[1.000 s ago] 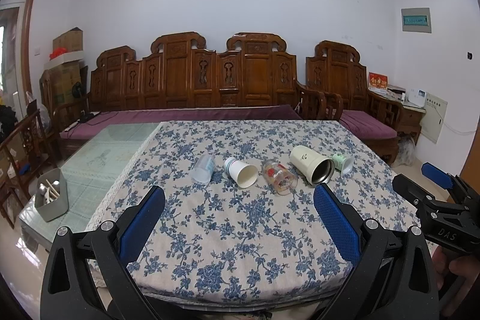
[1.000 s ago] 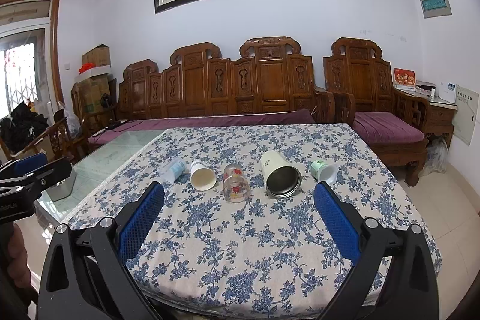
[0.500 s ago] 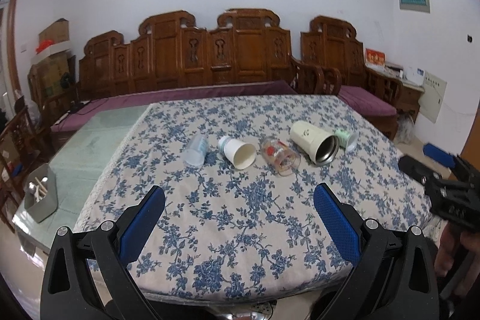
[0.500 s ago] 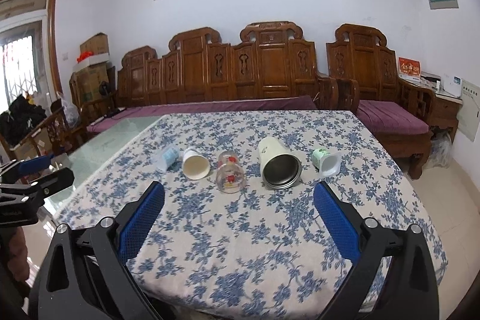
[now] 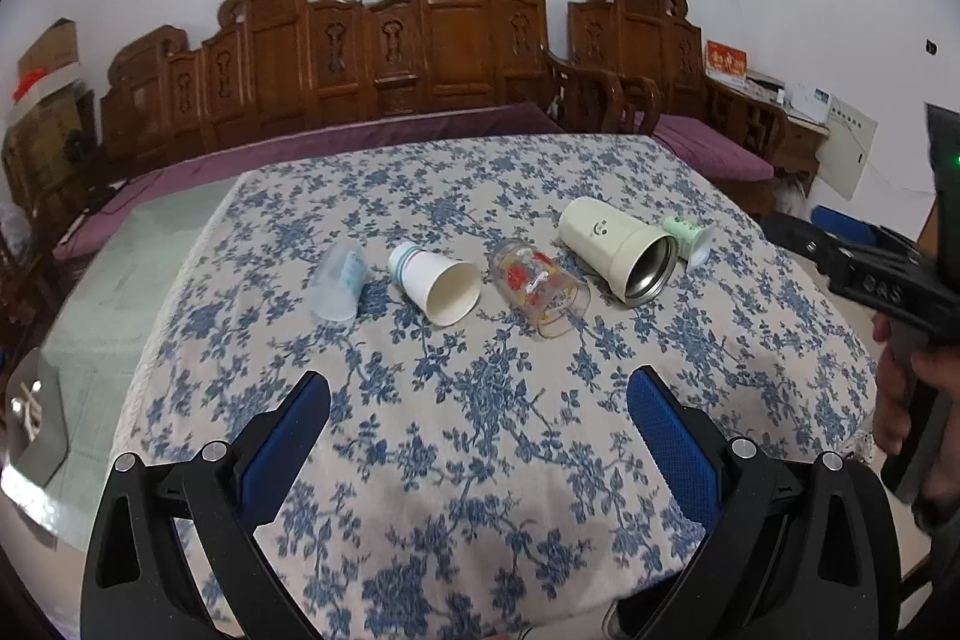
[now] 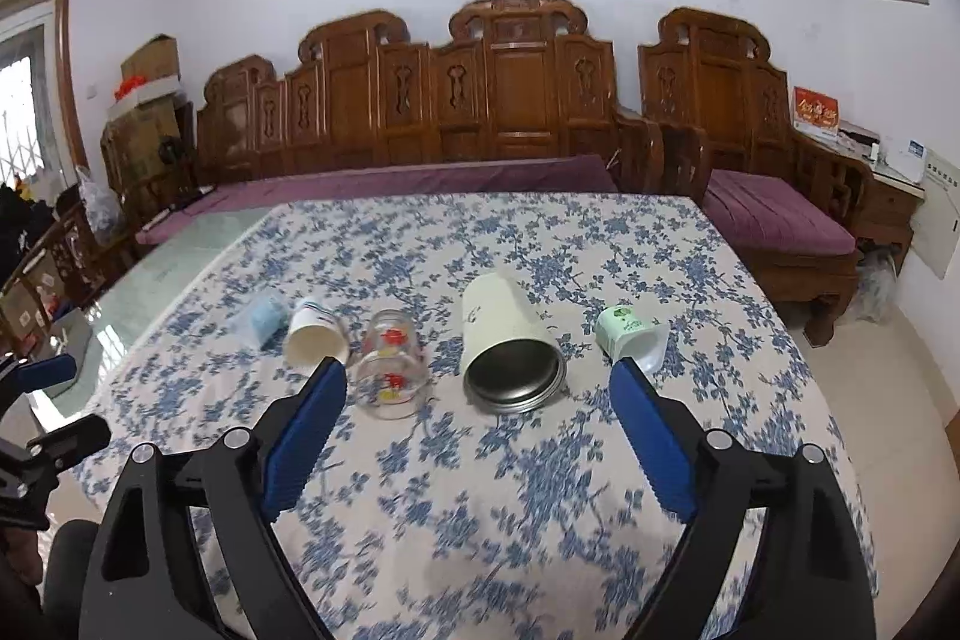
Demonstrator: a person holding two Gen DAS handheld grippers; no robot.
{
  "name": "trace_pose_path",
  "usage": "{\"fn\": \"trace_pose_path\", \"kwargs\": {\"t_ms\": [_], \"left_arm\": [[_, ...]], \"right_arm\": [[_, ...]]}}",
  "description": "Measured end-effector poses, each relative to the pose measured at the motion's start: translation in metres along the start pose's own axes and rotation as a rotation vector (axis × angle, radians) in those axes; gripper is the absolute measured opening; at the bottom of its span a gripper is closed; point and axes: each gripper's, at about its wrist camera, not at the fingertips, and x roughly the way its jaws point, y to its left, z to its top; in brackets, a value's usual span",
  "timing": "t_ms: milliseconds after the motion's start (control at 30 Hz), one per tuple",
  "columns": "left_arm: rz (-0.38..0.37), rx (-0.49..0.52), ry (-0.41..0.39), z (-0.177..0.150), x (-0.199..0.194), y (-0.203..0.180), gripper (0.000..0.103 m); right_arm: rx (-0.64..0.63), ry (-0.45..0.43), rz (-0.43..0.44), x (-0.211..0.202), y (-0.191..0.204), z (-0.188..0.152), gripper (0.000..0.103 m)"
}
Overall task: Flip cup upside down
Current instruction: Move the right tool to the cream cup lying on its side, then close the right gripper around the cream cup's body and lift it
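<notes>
Five cups toppled in a row, cream steel-lined tumbler [image 6: 507, 340] dead ahead of right gripper [image 6: 480, 400], mouth facing near. Both jaws spread, empty; left gripper [image 5: 480, 421] farther back.

we see five cups lying on their sides in one row across the tablecloth [image 5: 480, 436]: the clear plastic cup [image 5: 339, 280], the paper cup [image 5: 438, 280], the printed glass [image 5: 540, 286], the cream steel mug [image 5: 618, 250] and the small green cup [image 5: 690, 237]. the gaps between neighbours are narrow, and the mug and the green cup look almost touching. in front of the row the cloth is bare, behind it also. the wooden bench [image 6: 456, 100] stands beyond the far edge.
</notes>
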Motion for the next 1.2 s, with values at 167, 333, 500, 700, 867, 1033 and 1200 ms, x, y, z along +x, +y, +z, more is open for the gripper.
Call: {"fn": "trace_pose_path", "kwargs": {"t_ms": [167, 333, 500, 700, 867, 1033, 1200], "left_arm": [[-0.03, -0.004, 0.047, 0.011, 0.033, 0.007, 0.096], [-0.042, -0.019, 0.085, 0.013, 0.061, 0.014, 0.096], [-0.054, -0.034, 0.12, 0.014, 0.082, 0.022, 0.096], [-0.056, -0.042, 0.143, 0.014, 0.099, 0.029, 0.096], [-0.07, -0.053, 0.166, 0.013, 0.117, 0.033, 0.096], [-0.093, -0.064, 0.179, 0.011, 0.131, 0.036, 0.096], [-0.115, -0.063, 0.187, 0.01, 0.141, 0.038, 0.096]], "right_arm": [[-0.012, 0.057, 0.008, 0.043, -0.002, 0.017, 0.088], [-0.041, 0.134, 0.009, 0.093, -0.002, 0.031, 0.088], [-0.061, 0.24, 0.023, 0.148, -0.003, 0.045, 0.087], [-0.127, 0.389, 0.039, 0.212, 0.0, 0.061, 0.087], [-0.204, 0.56, 0.036, 0.255, 0.003, 0.062, 0.086], [-0.197, 0.679, 0.054, 0.28, 0.001, 0.058, 0.086], [-0.197, 0.774, 0.048, 0.298, 0.0, 0.048, 0.085]]}}
